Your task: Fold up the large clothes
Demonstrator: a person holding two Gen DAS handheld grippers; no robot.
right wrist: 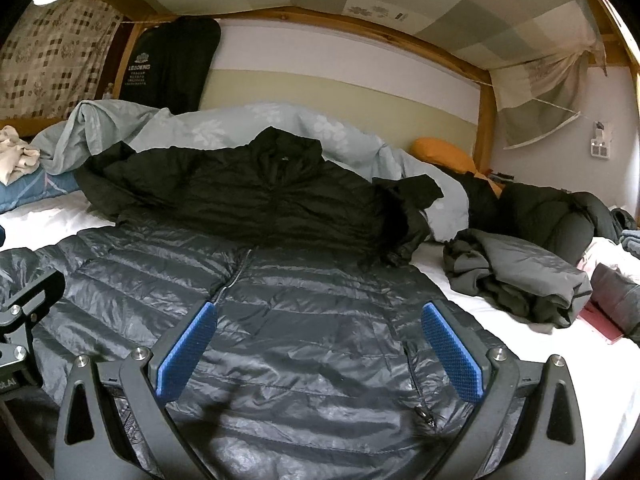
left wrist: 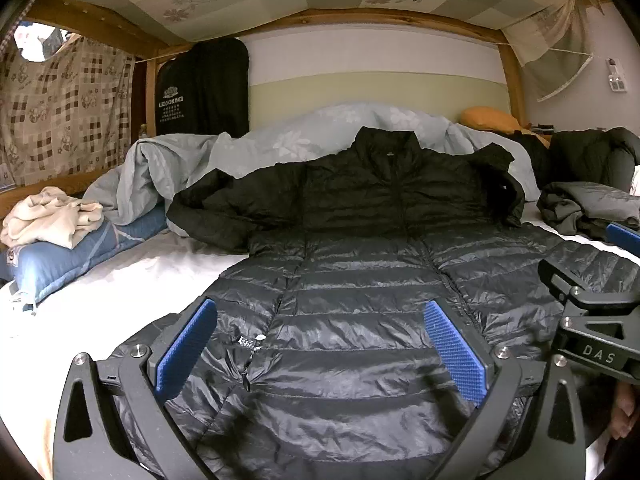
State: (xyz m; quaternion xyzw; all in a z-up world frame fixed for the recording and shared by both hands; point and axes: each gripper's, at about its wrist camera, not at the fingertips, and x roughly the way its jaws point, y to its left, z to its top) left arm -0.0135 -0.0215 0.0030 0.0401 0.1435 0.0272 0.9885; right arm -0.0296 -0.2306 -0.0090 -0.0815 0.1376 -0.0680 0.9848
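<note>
A large dark quilted down jacket (left wrist: pixel 360 280) lies front up on the white bed sheet (left wrist: pixel 120 280), collar toward the far wall and hem toward me. Its upper part and both sleeves rest against the bunched duvet. My left gripper (left wrist: pixel 320 312) hovers open over the lower left front, blue pads (left wrist: pixel 188 344) wide apart with nothing between them. In the right wrist view the same jacket (right wrist: pixel 320 264) fills the middle. My right gripper (right wrist: pixel 318 312) is open above its lower right front, near a zip pocket (right wrist: pixel 416 380). Each gripper shows at the edge of the other's view.
A pale blue flowered duvet (left wrist: pixel 280 140) is heaped behind the jacket. Beige clothing (left wrist: pixel 52 216) sits on a blue pillow at the left. A crumpled grey garment (right wrist: pixel 520 272) and a black coat (right wrist: pixel 552 216) lie at the right. Wooden bunk posts (right wrist: pixel 486 120) frame the bed.
</note>
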